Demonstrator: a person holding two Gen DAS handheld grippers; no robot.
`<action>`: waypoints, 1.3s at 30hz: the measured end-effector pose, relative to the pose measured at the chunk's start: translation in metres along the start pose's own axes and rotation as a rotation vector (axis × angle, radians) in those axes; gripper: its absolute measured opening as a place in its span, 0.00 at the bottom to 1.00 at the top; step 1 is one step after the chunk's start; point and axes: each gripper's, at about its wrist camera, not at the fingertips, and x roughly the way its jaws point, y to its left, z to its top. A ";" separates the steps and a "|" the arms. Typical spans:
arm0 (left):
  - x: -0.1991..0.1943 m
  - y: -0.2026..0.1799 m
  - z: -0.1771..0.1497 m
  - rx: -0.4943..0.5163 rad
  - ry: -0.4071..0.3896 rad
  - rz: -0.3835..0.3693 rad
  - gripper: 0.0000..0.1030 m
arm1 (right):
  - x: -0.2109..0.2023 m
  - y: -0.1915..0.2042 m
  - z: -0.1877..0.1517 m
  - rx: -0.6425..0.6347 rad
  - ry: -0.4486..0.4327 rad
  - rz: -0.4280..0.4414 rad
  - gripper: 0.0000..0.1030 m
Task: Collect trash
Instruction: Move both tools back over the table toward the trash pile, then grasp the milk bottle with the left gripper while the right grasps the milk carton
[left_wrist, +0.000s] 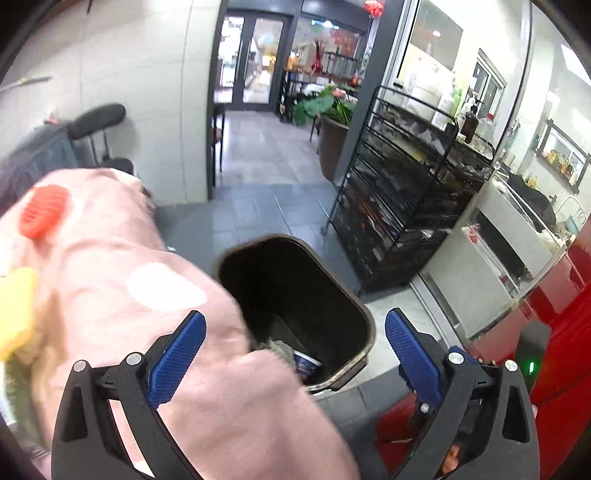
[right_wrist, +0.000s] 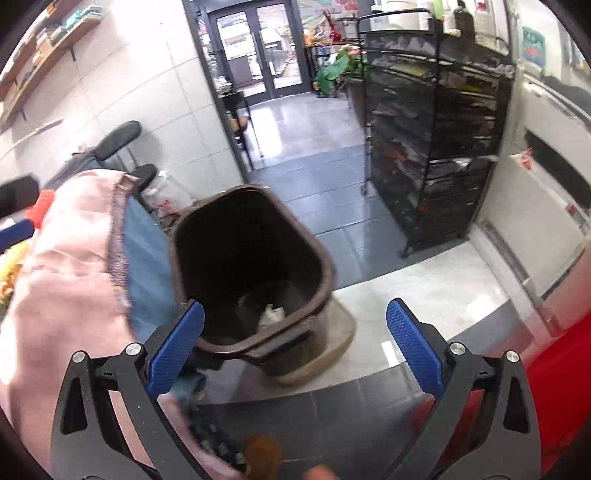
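grey tiled floor (right_wrist: 332, 192); rounded brown plastic bin (right_wrist: 255, 258), crumpled trash (right_wrist: 271, 314) inside.

Left hand-held gripper (left_wrist: 295, 343) jaws spread wide; right hand-held gripper (right_wrist: 295, 332) likewise, empty.

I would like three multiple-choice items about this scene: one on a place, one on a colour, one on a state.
1. Where does the black wire shelf rack stand, seen from the right wrist?
A. right of the bin
B. inside the bin
C. left of the bin

2. What colour are the ribbed pads of the right claw?
A. green
B. blue
C. yellow

3. In what state is the dark brown plastic trash bin?
A. closed with a lid
B. open, with some trash at the bottom
C. lying on its side

Key: 1 A, the rack fills the right side beyond the bin. 2 B, both pads are blue. 3 B, its mouth is uncovered and crumpled scraps lie inside.
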 end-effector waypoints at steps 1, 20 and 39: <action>-0.006 0.003 -0.003 0.003 -0.010 0.014 0.94 | -0.001 0.004 0.001 -0.004 0.004 0.025 0.95; -0.130 0.134 -0.060 -0.225 -0.201 0.356 0.94 | -0.053 0.187 0.002 -0.326 0.083 0.472 0.95; -0.125 0.332 -0.053 -0.483 0.096 0.429 0.80 | -0.068 0.313 -0.023 -0.610 0.153 0.594 0.95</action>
